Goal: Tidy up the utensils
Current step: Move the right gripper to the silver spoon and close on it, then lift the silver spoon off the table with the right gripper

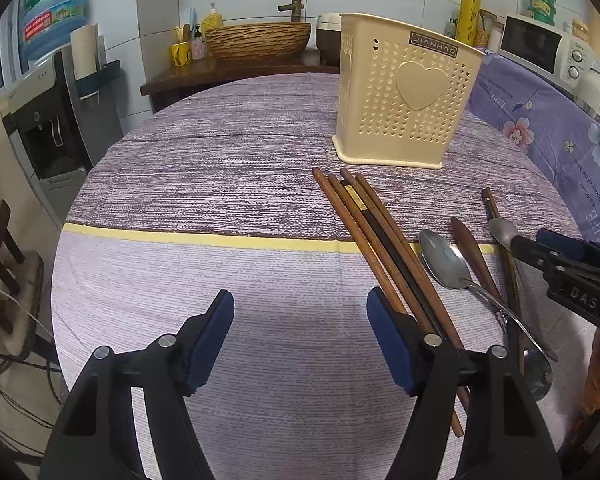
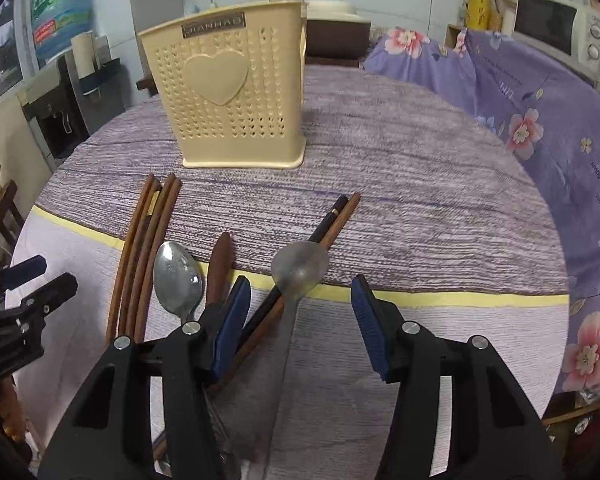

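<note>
You are holding the left tool (image 1: 300, 344) half wide over the striped lilac tablecloth on the table (image 1: 220, 184), with nothing between its blue pads; the bundle of brown wooden chopsticks (image 1: 376, 240) is lying just outside its right finger, at about one o'clock. Your right tool (image 2: 300, 320) is also standing part open, around the handle of the dull grey metal spoon (image 2: 298, 266), and the pads are not yet pressing on it.

The risk is here: under this spoon a dark chopstick pair (image 2: 332, 220) is crossing, so a closing tool could catch all of them together, or push the spoon aside so that it is slipping away. The shiny steel spoon (image 2: 178, 276) and the small brown wooden spoon (image 2: 219, 260) are lying close at ten o'clock, and the left finger could be disturbing them. The cream perforated plastic utensil holder with a heart (image 2: 228, 92) is standing upright at twelve o'clock, empty as far as I can see; it is probably light and could tip.

Its label is reading "JIANHAO". On the other tool "DAS" is showing.
</note>
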Action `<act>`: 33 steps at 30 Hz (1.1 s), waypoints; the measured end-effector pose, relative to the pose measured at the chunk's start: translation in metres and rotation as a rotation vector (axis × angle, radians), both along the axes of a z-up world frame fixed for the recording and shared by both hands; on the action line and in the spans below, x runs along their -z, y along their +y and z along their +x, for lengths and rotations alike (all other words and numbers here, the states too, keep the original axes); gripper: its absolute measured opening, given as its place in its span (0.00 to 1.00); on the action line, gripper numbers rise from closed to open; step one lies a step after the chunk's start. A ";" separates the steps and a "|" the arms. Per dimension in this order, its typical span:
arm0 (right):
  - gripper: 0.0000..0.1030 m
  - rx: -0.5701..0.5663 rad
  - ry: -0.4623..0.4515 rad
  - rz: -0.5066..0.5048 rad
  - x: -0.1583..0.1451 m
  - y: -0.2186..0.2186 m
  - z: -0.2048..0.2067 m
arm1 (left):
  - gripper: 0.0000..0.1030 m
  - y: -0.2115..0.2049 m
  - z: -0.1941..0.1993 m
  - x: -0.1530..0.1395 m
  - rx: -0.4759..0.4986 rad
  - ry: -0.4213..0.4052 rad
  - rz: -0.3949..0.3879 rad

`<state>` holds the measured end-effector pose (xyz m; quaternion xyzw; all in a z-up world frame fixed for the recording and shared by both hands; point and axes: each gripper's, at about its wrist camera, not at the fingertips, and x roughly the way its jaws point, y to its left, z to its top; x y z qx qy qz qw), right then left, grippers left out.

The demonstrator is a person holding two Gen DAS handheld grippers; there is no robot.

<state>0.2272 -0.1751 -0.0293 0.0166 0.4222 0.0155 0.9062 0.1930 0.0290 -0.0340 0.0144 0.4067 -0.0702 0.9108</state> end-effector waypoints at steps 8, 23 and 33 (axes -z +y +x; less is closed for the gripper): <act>0.44 0.050 0.083 0.002 0.017 0.003 0.023 | 0.66 0.006 -0.002 -0.001 -0.007 -0.006 -0.001; 0.16 0.045 0.043 0.043 0.007 -0.012 0.021 | 0.66 -0.001 0.007 0.003 0.018 0.023 0.025; 0.02 -0.009 -0.083 0.136 -0.015 -0.028 0.000 | 0.66 -0.011 0.021 -0.002 0.020 0.045 0.009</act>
